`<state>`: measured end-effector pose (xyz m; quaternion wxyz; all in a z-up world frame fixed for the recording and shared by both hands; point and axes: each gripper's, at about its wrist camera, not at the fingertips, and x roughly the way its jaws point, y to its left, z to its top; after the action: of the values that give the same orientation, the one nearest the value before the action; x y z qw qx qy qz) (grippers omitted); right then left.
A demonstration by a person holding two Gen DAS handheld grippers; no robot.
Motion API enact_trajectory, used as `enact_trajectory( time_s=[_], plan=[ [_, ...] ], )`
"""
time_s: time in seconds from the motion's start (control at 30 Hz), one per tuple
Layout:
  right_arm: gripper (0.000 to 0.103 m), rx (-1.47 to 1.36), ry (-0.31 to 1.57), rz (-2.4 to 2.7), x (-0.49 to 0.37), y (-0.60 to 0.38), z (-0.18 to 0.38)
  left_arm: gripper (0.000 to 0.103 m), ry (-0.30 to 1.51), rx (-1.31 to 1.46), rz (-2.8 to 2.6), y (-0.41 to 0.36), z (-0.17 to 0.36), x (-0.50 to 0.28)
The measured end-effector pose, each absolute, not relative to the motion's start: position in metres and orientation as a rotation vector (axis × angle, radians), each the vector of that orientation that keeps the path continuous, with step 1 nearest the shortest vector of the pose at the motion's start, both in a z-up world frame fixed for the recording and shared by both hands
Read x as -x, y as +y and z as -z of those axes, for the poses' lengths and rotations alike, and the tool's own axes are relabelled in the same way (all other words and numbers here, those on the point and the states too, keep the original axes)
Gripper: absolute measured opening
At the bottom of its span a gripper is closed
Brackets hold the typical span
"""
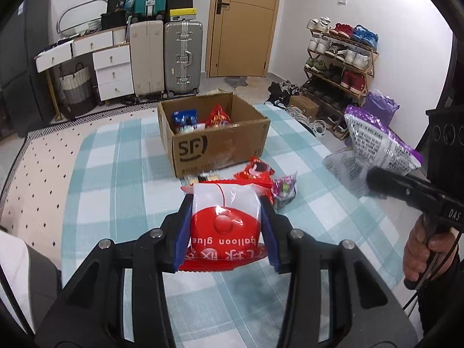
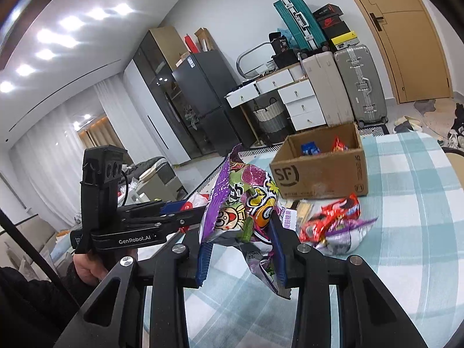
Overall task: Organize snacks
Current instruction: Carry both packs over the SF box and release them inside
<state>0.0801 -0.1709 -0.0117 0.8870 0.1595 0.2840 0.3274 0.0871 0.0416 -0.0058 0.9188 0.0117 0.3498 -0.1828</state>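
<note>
My left gripper (image 1: 226,220) is shut on a red and white snack packet (image 1: 224,226) and holds it above the checked tablecloth. My right gripper (image 2: 243,249) is shut on a purple snack bag (image 2: 246,211), held up in the air; the bag also shows at the right of the left wrist view (image 1: 377,142). An open cardboard box (image 1: 220,145) marked SF stands further back on the table, with blue and red packets inside. Loose snacks (image 1: 261,174) lie on the cloth in front of the box, and also in the right wrist view (image 2: 330,217).
The table (image 1: 116,174) has a blue and white checked cloth. Suitcases (image 1: 182,55), white drawers (image 1: 111,69) and a door stand behind it. A shoe rack (image 1: 339,55) stands to the right, a dark fridge (image 2: 208,101) to the left.
</note>
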Motion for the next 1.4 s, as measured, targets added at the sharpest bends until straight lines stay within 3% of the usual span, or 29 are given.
enact_trajectory(
  time_s=[0.43,0.77,1.07,1.4],
  plan=[
    [0.035,-0.282,0.526,-0.732,-0.16,-0.175,-0.075,0.04,0.73,0.038,0.373,0.046,-0.076,-0.186],
    [0.035,-0.316,0.586,-0.704,-0.258,-0.176,-0.099,0.04,0.784,0.084,0.345,0.03,-0.103,-0.297],
    [0.035,-0.293,0.695,-0.664,-0.35,-0.159,-0.072,0.041,0.839,0.051,0.329,0.008,-0.088,-0.38],
    [0.035,-0.295,0.877,-0.59,-0.407,-0.156,0.021,0.041,0.968,0.074,0.343,-0.012,0.001,-0.45]
  ],
)
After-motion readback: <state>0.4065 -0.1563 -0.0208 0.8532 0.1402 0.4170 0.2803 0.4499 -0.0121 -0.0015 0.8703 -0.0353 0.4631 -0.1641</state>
